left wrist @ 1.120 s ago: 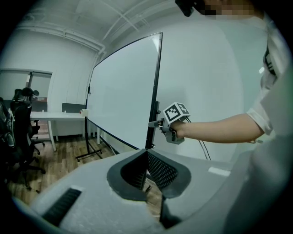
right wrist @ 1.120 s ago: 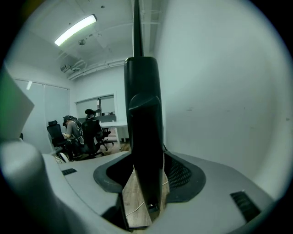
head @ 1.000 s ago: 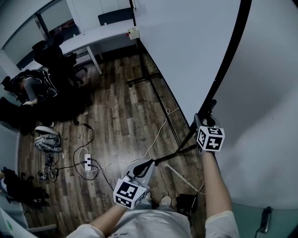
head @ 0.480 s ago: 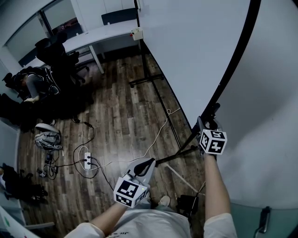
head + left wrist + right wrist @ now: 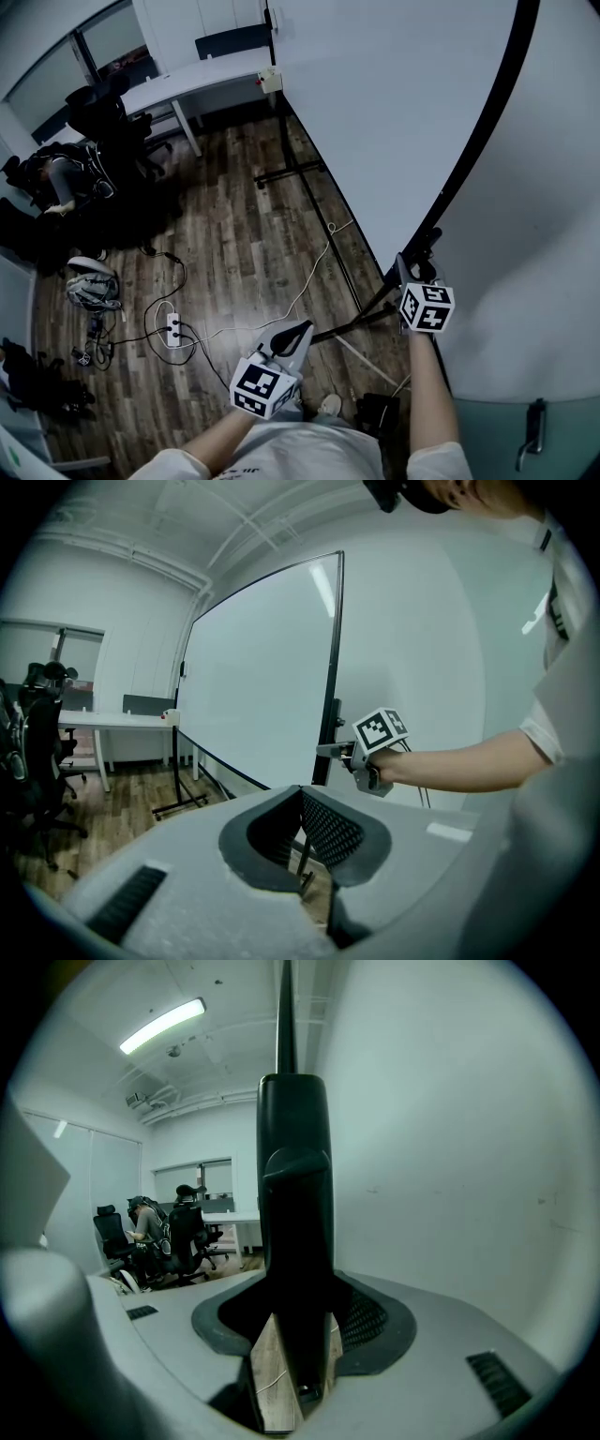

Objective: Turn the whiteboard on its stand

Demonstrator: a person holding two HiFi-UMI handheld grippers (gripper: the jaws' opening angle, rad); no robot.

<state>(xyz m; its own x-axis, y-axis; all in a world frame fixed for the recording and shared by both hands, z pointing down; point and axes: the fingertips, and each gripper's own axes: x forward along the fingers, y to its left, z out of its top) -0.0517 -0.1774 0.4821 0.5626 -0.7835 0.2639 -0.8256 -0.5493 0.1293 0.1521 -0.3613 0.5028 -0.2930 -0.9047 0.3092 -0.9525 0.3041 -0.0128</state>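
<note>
A big whiteboard with a black frame stands on a black floor stand; its face also fills the left gripper view. My right gripper is shut on the frame's near upright edge, low down. The black edge rises between its jaws in the right gripper view. My left gripper hangs low above the floor, apart from the board. Its jaws meet with nothing between them. From there the right gripper shows against the frame.
A pale wall runs close behind the board. White cable and a power strip lie on the wood floor beside the stand's near leg. Farther off stand a desk, office chairs and a seated person.
The right gripper, still on the frame, has slid a little lower in the head view, and the board's black edge has swung slightly rightward. The left gripper has stayed put.
</note>
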